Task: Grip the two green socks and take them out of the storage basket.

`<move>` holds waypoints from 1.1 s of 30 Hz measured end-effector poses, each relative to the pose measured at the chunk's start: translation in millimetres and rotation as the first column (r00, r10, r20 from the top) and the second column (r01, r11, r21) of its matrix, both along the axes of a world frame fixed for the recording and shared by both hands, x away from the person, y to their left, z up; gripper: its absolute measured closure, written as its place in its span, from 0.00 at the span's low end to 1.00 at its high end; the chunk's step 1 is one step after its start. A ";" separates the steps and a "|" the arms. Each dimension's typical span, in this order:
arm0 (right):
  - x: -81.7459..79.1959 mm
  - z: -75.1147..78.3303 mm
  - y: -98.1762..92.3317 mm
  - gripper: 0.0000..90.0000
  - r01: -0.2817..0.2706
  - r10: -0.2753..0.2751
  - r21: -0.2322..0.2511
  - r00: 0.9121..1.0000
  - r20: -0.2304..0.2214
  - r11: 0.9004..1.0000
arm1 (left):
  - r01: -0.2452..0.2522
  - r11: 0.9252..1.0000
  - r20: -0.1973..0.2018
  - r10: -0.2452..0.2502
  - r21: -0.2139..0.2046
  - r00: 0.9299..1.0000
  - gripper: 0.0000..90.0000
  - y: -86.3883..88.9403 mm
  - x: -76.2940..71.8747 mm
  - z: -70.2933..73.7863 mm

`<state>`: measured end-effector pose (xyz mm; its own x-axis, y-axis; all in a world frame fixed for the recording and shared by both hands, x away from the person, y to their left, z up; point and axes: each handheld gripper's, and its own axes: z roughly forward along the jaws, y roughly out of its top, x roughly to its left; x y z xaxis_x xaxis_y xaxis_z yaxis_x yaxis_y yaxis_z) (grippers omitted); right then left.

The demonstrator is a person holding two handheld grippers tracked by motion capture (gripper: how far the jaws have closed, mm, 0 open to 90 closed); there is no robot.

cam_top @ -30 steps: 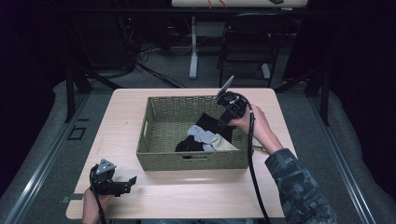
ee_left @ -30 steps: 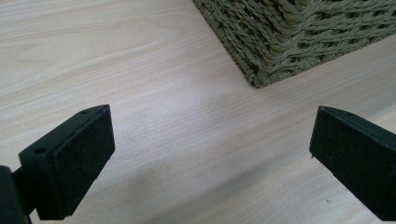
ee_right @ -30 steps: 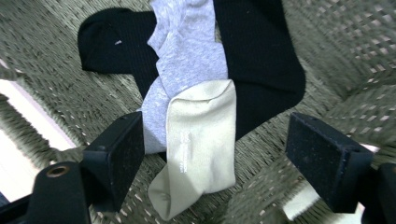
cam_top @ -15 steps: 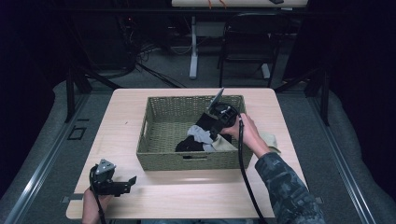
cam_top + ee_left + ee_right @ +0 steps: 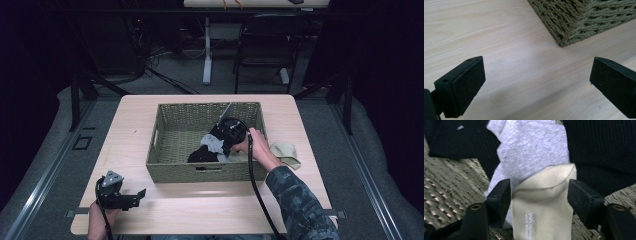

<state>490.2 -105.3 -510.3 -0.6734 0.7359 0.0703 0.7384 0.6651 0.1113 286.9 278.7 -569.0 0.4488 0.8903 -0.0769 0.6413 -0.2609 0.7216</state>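
Note:
Inside the woven basket (image 5: pixel 210 172), my right gripper (image 5: pixel 221 146) points down into a pile of clothes. Its jaws have just been closing. In the right gripper view the right gripper (image 5: pixel 539 190) has a beige sock (image 5: pixel 541 215) between its pads, which press on both of the sock's edges so that the cloth bunches. Under it lie a grey sock (image 5: pixel 534 150) and black cloth (image 5: pixel 599 150). My left gripper (image 5: pixel 137 196) rests on the table at the front left, open, with nothing between its jaws (image 5: pixel 537 75).
A second beige sock (image 5: pixel 285 152) lies on the table just right of the basket. The basket's near corner (image 5: pixel 579 22) stands ahead of the left gripper. Bare wooden tabletop (image 5: pixel 130 130) runs along the basket's left and front sides. Chairs and desks stand beyond the table.
My right gripper has come down and leftward from above the basket's right rim into the pile of clothes. The left gripper has stayed where it was.

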 end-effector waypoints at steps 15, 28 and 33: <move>2.3 -3.2 -4.1 0.92 0.011 -0.011 -0.030 1.000 -0.009 1.000 | 0.003 1.000 -0.002 -0.003 0.003 1.000 0.00 0.1 0.0 0.2; -1.2 25.8 -26.7 0.94 0.040 -0.040 0.002 0.998 0.056 0.999 | 0.002 1.000 -0.001 -0.002 0.002 1.000 0.00 -0.7 0.0 0.2; -6.4 46.8 -33.6 0.94 0.037 -0.039 0.030 0.995 0.087 0.999 | 0.001 1.000 -0.001 -0.001 0.002 1.000 0.00 -1.2 0.4 0.1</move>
